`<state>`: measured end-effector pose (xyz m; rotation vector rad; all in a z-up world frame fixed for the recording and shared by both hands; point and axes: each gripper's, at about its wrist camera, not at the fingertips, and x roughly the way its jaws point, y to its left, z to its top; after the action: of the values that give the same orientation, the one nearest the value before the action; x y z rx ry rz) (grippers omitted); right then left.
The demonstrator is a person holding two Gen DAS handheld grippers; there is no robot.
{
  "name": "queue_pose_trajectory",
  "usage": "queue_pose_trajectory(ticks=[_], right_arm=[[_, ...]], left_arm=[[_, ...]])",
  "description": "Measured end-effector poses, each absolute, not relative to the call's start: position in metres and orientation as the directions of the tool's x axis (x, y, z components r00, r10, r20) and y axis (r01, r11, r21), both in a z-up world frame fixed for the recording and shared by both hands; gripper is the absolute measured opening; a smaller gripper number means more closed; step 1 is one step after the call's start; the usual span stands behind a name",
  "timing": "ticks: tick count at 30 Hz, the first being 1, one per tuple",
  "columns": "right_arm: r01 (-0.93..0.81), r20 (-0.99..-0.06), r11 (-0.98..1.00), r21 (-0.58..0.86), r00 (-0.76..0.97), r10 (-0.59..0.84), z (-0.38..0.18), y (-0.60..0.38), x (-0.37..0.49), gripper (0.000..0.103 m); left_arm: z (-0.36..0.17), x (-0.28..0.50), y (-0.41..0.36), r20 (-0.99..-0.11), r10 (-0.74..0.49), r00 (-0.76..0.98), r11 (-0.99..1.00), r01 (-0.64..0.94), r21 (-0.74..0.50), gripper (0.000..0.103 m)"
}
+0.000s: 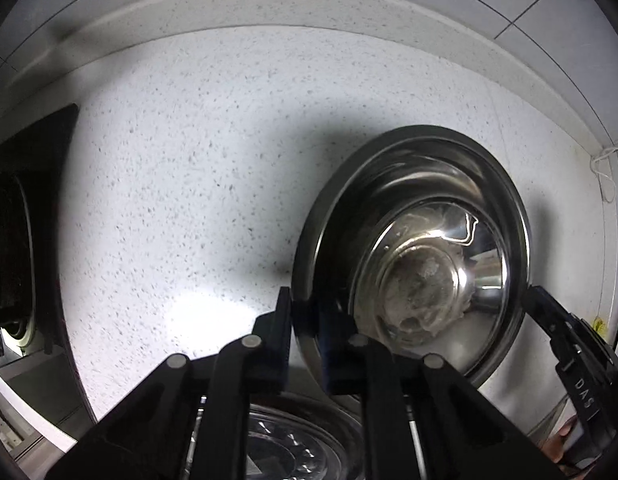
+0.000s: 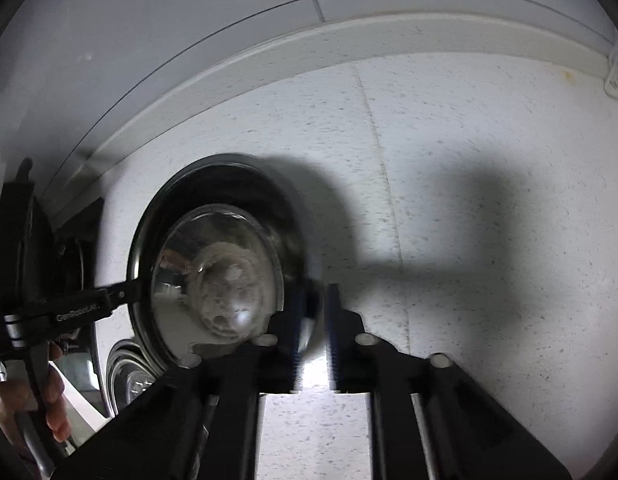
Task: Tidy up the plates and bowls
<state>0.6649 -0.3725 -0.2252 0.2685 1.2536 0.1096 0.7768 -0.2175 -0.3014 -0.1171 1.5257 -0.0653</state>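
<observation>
A steel bowl [image 1: 413,256] with a wide dark rim is held above the speckled white counter [image 1: 189,160]. My left gripper [image 1: 307,320] is shut on its left rim. My right gripper [image 2: 315,320] is closed on the bowl's right rim [image 2: 309,312], and its finger also shows in the left wrist view [image 1: 549,312]. The bowl appears in the right wrist view [image 2: 217,264], with the left gripper [image 2: 121,294] at its far rim. A patterned glass dish [image 1: 293,444] lies below the bowl, also seen in the right wrist view [image 2: 129,380].
A raised counter ledge [image 1: 269,4] and tiled wall [image 2: 189,20] run along the back. A dark stove top [image 1: 29,220] lies at the left. A white cord [image 1: 605,168] hangs in the far right corner. A hand [image 2: 49,400] holds the left gripper.
</observation>
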Motion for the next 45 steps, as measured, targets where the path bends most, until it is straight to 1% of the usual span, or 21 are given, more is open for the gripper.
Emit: queue_pose_trajectory(ticks=[6, 8, 9, 12, 16, 18, 20, 21, 24, 27, 28, 30, 31, 34, 36, 37, 38, 39, 41, 43, 45], right_arm=[[0.074, -0.92, 0.957, 0.28, 0.307, 0.246, -0.225, -0.375, 0.663, 0.006], [0.066, -0.907, 0.946, 0.318, 0.313, 0.283, -0.22, -0.374, 0.662, 0.0], [0.061, -0.901, 0.94, 0.335, 0.312, 0.301, -0.218, -0.37, 0.662, 0.0], [0.0, -0.901, 0.95, 0.313, 0.315, 0.297, -0.207, -0.352, 0.66, 0.0], [0.026, -0.902, 0.957, 0.289, 0.342, 0.263, -0.202, -0.358, 0.657, 0.0], [0.073, -0.91, 0.957, 0.281, 0.336, 0.241, -0.206, -0.373, 0.656, 0.01], [0.103, -0.915, 0.956, 0.275, 0.333, 0.228, -0.211, -0.385, 0.656, 0.055], [0.104, -0.912, 0.951, 0.292, 0.328, 0.244, -0.214, -0.389, 0.655, 0.06], [0.128, -0.907, 0.937, 0.325, 0.322, 0.271, -0.222, -0.396, 0.654, 0.06], [0.154, -0.917, 0.937, 0.312, 0.307, 0.255, -0.229, -0.398, 0.655, 0.06], [0.162, -0.918, 0.935, 0.315, 0.301, 0.257, -0.232, -0.4, 0.655, 0.06], [0.185, -0.914, 0.921, 0.343, 0.292, 0.282, -0.239, -0.405, 0.656, 0.049], [0.19, -0.907, 0.91, 0.368, 0.289, 0.306, -0.242, -0.407, 0.657, 0.047], [0.209, -0.892, 0.884, 0.419, 0.279, 0.357, -0.25, -0.408, 0.658, 0.046], [0.213, -0.882, 0.87, 0.445, 0.273, 0.385, -0.254, -0.407, 0.659, 0.043], [0.212, -0.881, 0.869, 0.448, 0.269, 0.389, -0.255, -0.406, 0.66, 0.038], [0.208, -0.881, 0.869, 0.45, 0.265, 0.392, -0.257, -0.404, 0.66, 0.031], [0.204, -0.872, 0.86, 0.467, 0.266, 0.41, -0.258, -0.402, 0.661, 0.028], [0.187, -0.854, 0.846, 0.499, 0.27, 0.444, -0.256, -0.397, 0.661, 0.007], [0.152, -0.875, 0.88, 0.45, 0.271, 0.401, -0.251, -0.387, 0.661, 0.007], [0.14, -0.872, 0.88, 0.455, 0.269, 0.408, -0.25, -0.383, 0.659, 0.007]], left_arm=[[-0.299, 0.778, -0.215, -0.991, -0.128, 0.043, 0.991, -0.028, -0.129, 0.01], [-0.295, 0.772, -0.21, -0.989, -0.141, 0.05, 0.989, -0.031, -0.143, 0.01], [-0.293, 0.771, -0.211, -0.988, -0.146, 0.051, 0.989, -0.028, -0.147, 0.01], [-0.288, 0.771, -0.218, -0.988, -0.143, 0.057, 0.99, -0.007, -0.144, 0.01], [-0.292, 0.767, -0.214, -0.99, -0.132, 0.053, 0.991, -0.027, -0.133, 0.01], [-0.295, 0.768, -0.213, -0.989, -0.137, 0.051, 0.99, -0.038, -0.139, 0.01], [-0.297, 0.769, -0.213, -0.988, -0.142, 0.052, 0.989, -0.044, -0.144, 0.01], [-0.297, 0.768, -0.212, -0.989, -0.142, 0.052, 0.989, -0.042, -0.144, 0.01], [-0.299, 0.768, -0.21, -0.989, -0.144, 0.047, 0.988, -0.043, -0.146, 0.011], [-0.301, 0.763, -0.206, -0.988, -0.147, 0.04, 0.988, -0.046, -0.148, 0.011], [-0.302, 0.762, -0.206, -0.988, -0.146, 0.039, 0.988, -0.045, -0.148, 0.011], [-0.304, 0.764, -0.205, -0.989, -0.144, 0.038, 0.988, -0.044, -0.146, 0.011], [-0.303, 0.764, -0.206, -0.99, -0.139, 0.038, 0.989, -0.041, -0.14, 0.011], [-0.303, 0.765, -0.208, -0.99, -0.133, 0.035, 0.99, -0.038, -0.135, 0.011], [-0.303, 0.765, -0.208, -0.99, -0.135, 0.031, 0.99, -0.041, -0.136, 0.011], [-0.303, 0.765, -0.208, -0.991, -0.134, 0.03, 0.99, -0.041, -0.135, 0.011], [-0.302, 0.765, -0.209, -0.991, -0.134, 0.03, 0.99, -0.04, -0.135, 0.011], [-0.302, 0.765, -0.21, -0.991, -0.131, 0.031, 0.991, -0.038, -0.132, 0.011], [-0.302, 0.765, -0.212, -0.991, -0.127, 0.036, 0.991, -0.034, -0.128, 0.011], [-0.303, 0.763, -0.213, -0.993, -0.109, 0.04, 0.993, -0.031, -0.11, 0.012], [-0.303, 0.762, -0.211, -0.994, -0.099, 0.05, 0.994, -0.032, -0.101, 0.012]])
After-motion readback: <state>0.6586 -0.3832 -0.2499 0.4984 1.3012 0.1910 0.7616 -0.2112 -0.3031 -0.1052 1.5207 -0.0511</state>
